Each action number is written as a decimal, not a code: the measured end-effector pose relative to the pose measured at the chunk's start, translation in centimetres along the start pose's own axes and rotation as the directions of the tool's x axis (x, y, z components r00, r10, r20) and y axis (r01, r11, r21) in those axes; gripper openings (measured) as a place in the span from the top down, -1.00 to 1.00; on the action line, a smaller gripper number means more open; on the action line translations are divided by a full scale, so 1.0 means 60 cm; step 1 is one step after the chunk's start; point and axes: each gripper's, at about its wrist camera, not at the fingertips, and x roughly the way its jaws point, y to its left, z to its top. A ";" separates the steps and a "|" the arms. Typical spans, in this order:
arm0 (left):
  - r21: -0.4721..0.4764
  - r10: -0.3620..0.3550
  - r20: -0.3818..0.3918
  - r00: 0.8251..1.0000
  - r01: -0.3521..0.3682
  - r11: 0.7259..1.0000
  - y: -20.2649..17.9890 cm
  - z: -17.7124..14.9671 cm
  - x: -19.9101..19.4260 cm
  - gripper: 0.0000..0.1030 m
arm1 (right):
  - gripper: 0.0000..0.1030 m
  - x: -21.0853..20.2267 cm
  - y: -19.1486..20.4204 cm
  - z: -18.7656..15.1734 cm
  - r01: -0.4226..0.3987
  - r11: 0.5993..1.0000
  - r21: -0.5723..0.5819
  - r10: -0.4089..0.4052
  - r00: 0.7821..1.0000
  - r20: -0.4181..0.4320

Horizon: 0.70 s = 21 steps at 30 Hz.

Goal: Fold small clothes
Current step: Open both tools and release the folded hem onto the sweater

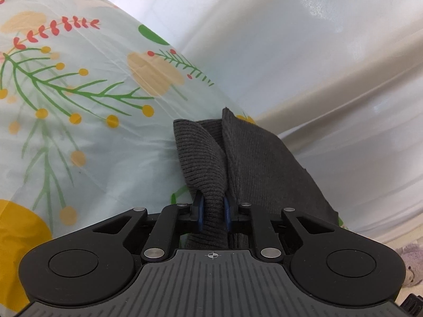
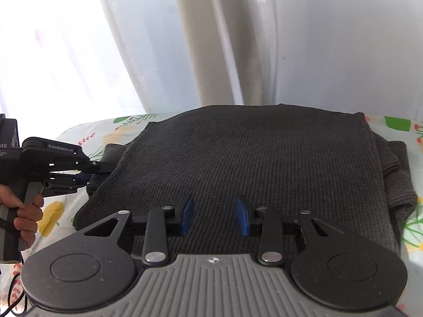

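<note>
**Sleeve Fold In Progress: Dark Knit Garment**

Nearest, in the left wrist view: left gripper (image 1: pixel 213 212) clamped on a bunched ribbed sleeve (image 1: pixel 205 163) of the dark grey knit garment (image 2: pixel 251 163), blue pads (image 1: pixel 200 212) pressing the fabric from both sides. Sleeve rising from the jaws as a loose upright fold, not yet laid flat.

In the right wrist view: right gripper (image 2: pixel 214 218) hovering over the near edge of the garment, jaws parted, nothing between the blue pads; contact with the cloth below not determinable. At the left edge of this view, a hand (image 2: pixel 25 211) on the handle of the other gripper, its jaws reaching the garment's left sleeve.

Further out: garment body spread flat on the floral tablecloth (image 1: pixel 79 105), front area smooth. On the right side, a second sleeve (image 2: pixel 396 169) lying bunched beside the body, partly tucked against it. Beyond, pale curtain (image 2: pixel 330 39) behind the table edge.

Assessed progress: early to middle stage. Done: garment spread, one sleeve gripped. Remaining, by judgement: left sleeve carried across the body, right sleeve tidied inward, body folded over, result flattened.
</note>
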 end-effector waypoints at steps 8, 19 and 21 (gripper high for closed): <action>0.130 -0.123 0.033 0.992 0.117 0.985 -0.135 0.003 -0.031 0.76 | 0.33 -0.029 -0.068 -0.007 0.039 0.992 0.116 -0.043 0.999 0.030; 0.360 -0.052 -0.065 0.996 0.072 0.930 -0.272 -0.131 0.105 0.71 | 0.32 -0.058 -0.123 -0.019 0.075 0.979 0.191 -0.088 0.994 0.058; 0.413 -0.048 -0.038 0.998 0.059 0.909 -0.283 -0.151 0.107 0.55 | 0.32 -0.060 -0.132 -0.023 0.083 0.977 0.198 -0.096 0.994 0.053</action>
